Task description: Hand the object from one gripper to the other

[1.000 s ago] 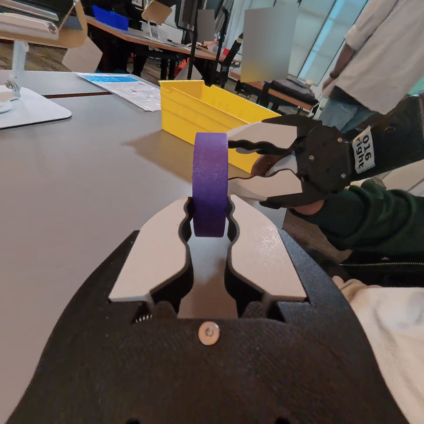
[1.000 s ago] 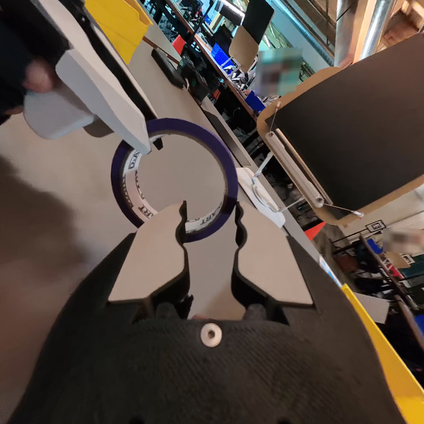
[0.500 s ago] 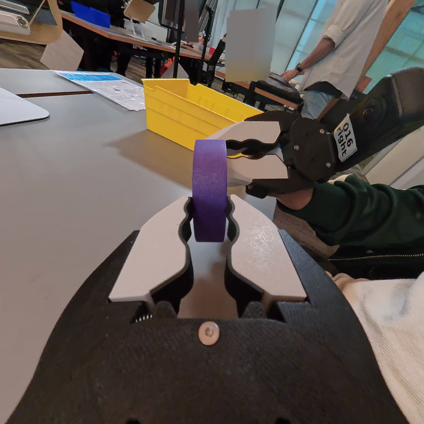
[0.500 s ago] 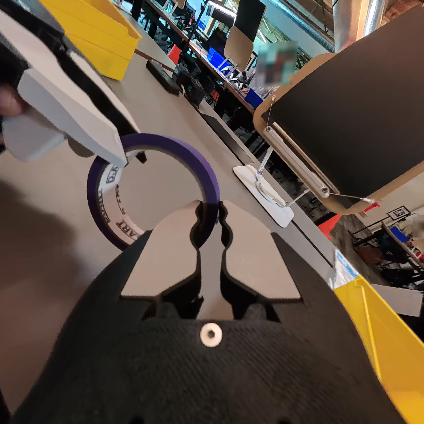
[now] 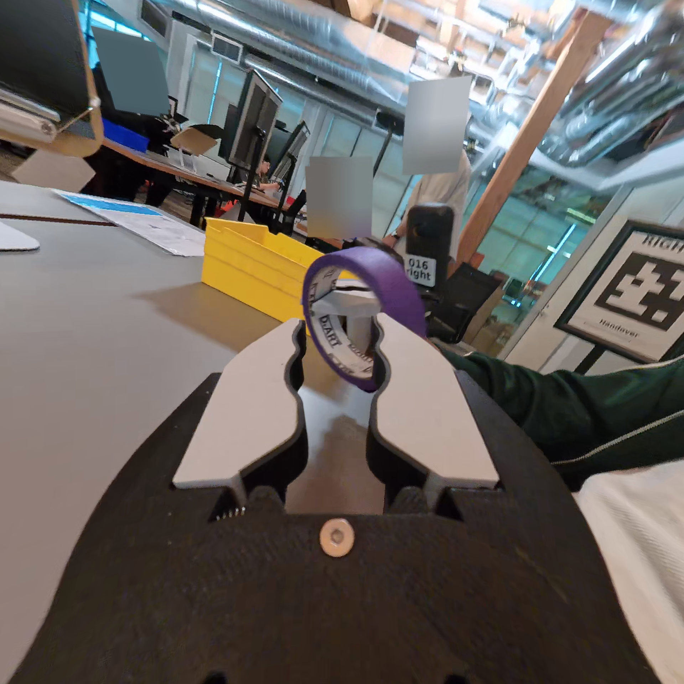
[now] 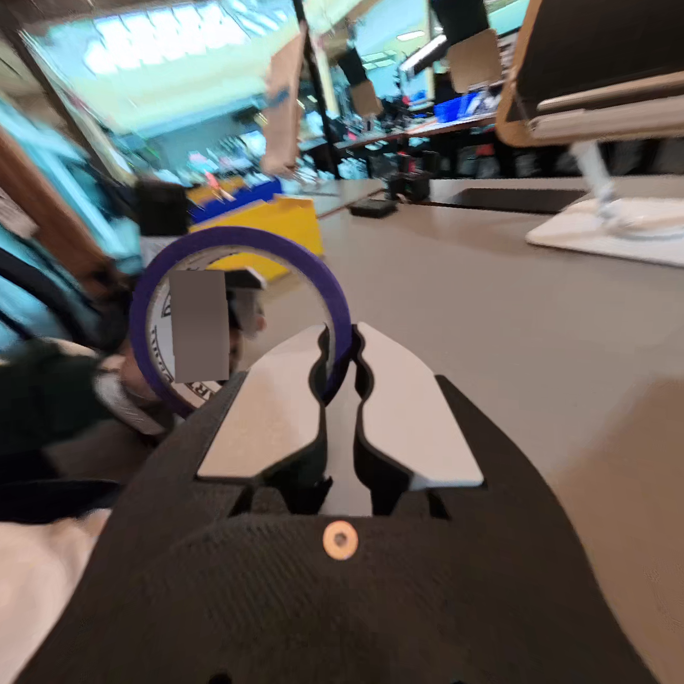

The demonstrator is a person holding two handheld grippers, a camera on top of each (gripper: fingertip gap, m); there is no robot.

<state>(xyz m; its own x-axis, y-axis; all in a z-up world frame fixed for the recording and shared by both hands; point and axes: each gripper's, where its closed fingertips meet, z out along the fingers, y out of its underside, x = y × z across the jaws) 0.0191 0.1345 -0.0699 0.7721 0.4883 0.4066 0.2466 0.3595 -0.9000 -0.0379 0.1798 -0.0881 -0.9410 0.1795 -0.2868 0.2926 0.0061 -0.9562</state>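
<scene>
The right gripper (image 6: 339, 338) pinches the purple tape roll (image 6: 237, 240) by its rim, holding it up above the grey table (image 5: 92, 333). The left gripper (image 5: 338, 333) has its fingers spread apart, the roll's lower edge hanging between them, near its right finger. A yellow bin (image 5: 251, 259) sits just behind, a monitor stand (image 6: 607, 229) farther off.

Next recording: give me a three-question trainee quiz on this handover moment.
1. True or false: the left tongs are clamped shut on the purple tape roll.
2. Which tongs pinch the roll's wall? A) left tongs B) right tongs C) neither
3. Fill in: the bin beyond the roll is ____ in colour.
Key: 1 false; 2 B; 3 yellow.
</scene>
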